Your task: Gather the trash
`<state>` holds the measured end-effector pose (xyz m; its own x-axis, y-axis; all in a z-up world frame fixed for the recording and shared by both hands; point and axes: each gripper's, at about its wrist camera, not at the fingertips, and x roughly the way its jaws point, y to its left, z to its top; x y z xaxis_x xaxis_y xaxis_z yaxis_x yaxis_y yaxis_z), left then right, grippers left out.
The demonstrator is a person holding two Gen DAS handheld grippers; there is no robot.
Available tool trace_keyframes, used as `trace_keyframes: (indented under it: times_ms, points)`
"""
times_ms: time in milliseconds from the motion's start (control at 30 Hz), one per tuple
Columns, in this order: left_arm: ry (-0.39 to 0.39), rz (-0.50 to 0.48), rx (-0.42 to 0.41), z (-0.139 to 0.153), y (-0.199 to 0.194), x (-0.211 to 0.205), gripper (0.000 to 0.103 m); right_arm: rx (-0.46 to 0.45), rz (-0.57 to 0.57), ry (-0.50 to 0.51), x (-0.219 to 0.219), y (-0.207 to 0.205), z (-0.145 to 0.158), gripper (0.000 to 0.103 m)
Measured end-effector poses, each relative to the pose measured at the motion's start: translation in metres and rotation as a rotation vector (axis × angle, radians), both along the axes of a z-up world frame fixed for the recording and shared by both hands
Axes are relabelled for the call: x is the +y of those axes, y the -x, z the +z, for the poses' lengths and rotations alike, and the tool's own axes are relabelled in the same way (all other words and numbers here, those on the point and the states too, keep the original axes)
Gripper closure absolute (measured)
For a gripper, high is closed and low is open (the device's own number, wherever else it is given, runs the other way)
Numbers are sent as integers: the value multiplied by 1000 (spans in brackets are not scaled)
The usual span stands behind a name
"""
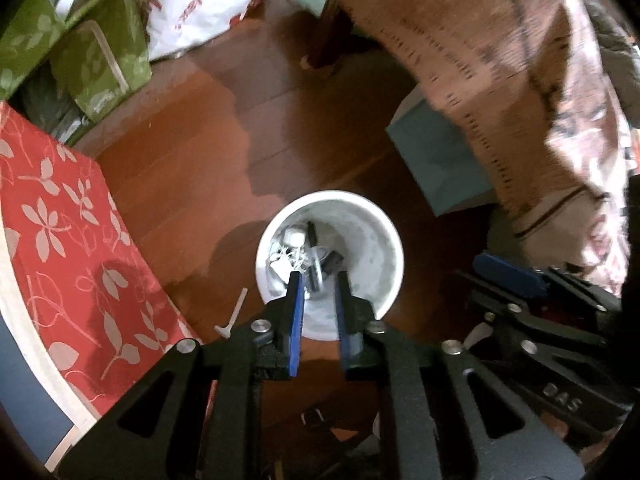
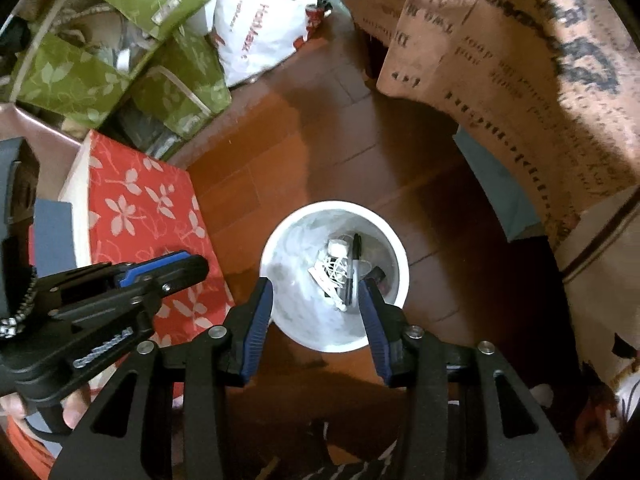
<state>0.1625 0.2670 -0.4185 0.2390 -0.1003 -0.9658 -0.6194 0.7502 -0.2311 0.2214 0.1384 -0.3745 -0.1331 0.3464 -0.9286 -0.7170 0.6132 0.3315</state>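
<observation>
A white bin stands on the wooden floor, straight below both grippers. Inside lie white crumpled scraps and a black marker. My left gripper hangs over the bin's mouth, blue pads apart, nothing between them. The right wrist view shows the same bin, with the scraps and marker inside. My right gripper hovers above it, open and empty. A small white T-shaped piece lies on the floor left of the bin.
A red floral box stands close on the left. Green floral bags and a white plastic bag sit farther back. Brown printed fabric hangs at the right over a blue-grey box.
</observation>
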Motion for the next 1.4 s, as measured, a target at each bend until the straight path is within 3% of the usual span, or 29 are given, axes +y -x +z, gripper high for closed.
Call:
trace_keyframes:
  times_ms: [100, 267, 467, 700, 867, 1100, 1133, 1200, 1333, 1400]
  points:
    - [-40, -21, -51, 28, 0, -5, 68, -35, -11, -44, -11, 2, 23, 62]
    - [-131, -63, -143, 83, 5, -23, 64, -112, -16, -108, -32, 8, 68, 62]
    - [-220, -92, -288, 157, 23, -51, 64, -232, -67, -248, -65, 15, 152, 62]
    - [-340, -126, -507, 263, 60, -89, 63, -454, -163, -408, -125, 49, 264, 62]
    - [-413, -146, -650, 335, 90, -123, 61, -635, -246, -455, -166, 86, 326, 62]
    - [-492, -210, -766, 403, 130, -178, 57, -809, -329, -495, -205, 134, 377, 61]
    - [-512, -216, -786, 412, 138, -187, 53, -827, -338, -499, -210, 140, 382, 59]
    - [-530, -220, -811, 422, 151, -198, 40, -873, -363, -505, -217, 152, 392, 44]
    - [-550, -224, -846, 436, 175, -213, 26, -935, -404, -509, -229, 172, 405, 31]
    - [-559, -220, -858, 440, 185, -216, 10, -960, -430, -510, -235, 183, 409, 13]
